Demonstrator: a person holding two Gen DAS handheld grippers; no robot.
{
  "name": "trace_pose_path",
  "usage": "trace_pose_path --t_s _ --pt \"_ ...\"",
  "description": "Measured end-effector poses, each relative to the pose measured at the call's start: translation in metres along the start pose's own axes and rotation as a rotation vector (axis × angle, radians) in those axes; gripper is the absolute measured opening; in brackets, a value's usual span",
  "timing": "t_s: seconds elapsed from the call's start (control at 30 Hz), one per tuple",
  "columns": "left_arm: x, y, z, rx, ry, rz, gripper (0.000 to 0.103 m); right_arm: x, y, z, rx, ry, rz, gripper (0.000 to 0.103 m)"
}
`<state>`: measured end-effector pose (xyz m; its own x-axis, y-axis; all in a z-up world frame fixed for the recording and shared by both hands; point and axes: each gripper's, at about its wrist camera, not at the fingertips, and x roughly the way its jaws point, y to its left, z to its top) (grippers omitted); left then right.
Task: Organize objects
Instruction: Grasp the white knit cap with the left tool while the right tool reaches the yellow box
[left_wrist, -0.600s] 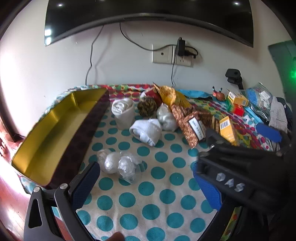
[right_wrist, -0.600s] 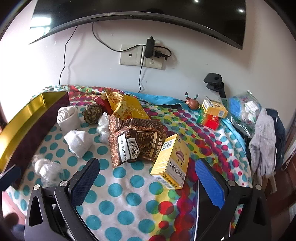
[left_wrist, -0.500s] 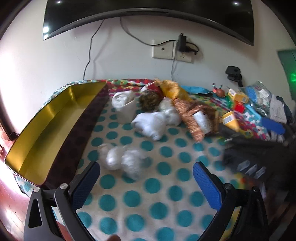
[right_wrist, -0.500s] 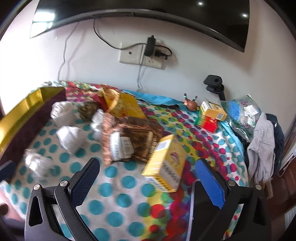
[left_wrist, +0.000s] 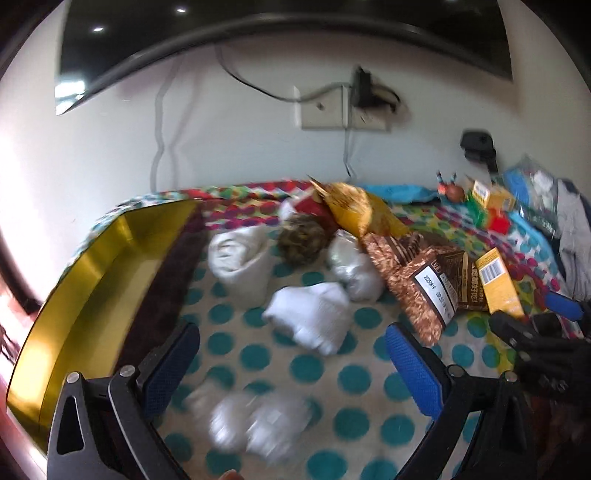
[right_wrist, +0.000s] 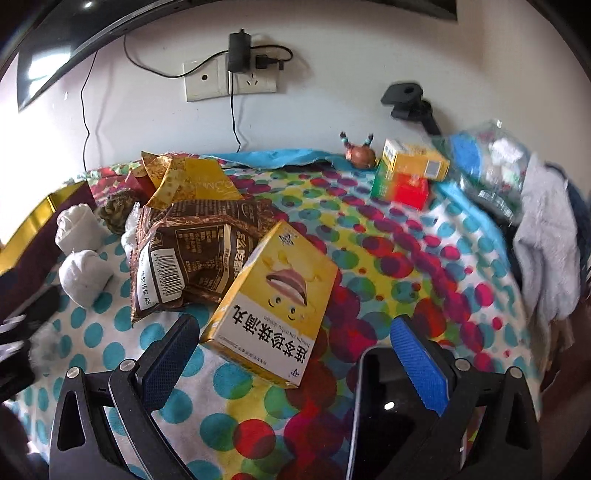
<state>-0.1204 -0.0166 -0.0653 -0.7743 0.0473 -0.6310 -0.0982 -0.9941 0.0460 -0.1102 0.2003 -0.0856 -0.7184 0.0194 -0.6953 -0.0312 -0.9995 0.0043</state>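
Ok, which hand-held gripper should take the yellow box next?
Right. The right hand-held gripper is open with the yellow box just ahead of its fingers. The left hand-held gripper faces the white sock bundles, and sees the box off to its side.

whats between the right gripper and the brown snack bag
The yellow box, leaning on the brown snack bag just ahead of the open right gripper; the right wrist view shows it.

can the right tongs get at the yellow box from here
Probably yes. The right tongs stand open and empty, and the yellow box lies just ahead of the tips, leaning on the brown bag. Nothing lies between. The black phone under the right finger sits beside the path, not across it.
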Motion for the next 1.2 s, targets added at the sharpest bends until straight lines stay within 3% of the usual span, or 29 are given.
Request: trace_pose_path --t_s 0.1,0.2,0.23,0.43,0.73,1.0,1.2 --pt "0.025 -0.003 0.005 -0.011 0.056 -0.019 0.101 0.0 -0.007 -0.001 0.037 0.01 0.022 0.103" --pt "0.046 -0.003 0.006 -0.031 0.126 -0.038 0.077 0.001 -0.012 -0.002 0.075 0.016 0.057 0.103" --pt "0.054 -0.003 0.006 -0.032 0.168 -0.049 0.063 0.001 -0.013 -0.003 0.091 0.019 0.072 0.103" --pt "0.059 0.005 0.004 -0.069 0.198 -0.069 0.043 0.001 -0.008 -0.006 0.101 0.015 0.111 0.103" --pt "0.042 0.003 0.004 -0.065 0.147 -0.034 0.035 0.0 -0.003 -0.007 0.073 0.016 0.114 0.103" --pt "-0.007 0.008 0.005 -0.062 0.054 -0.042 0.034 -0.008 -0.038 0.002 0.265 0.036 0.188 0.103" --pt "-0.021 0.01 -0.012 -0.071 0.054 -0.047 0.034 -0.004 -0.008 0.017 0.157 0.039 0.134 0.103"
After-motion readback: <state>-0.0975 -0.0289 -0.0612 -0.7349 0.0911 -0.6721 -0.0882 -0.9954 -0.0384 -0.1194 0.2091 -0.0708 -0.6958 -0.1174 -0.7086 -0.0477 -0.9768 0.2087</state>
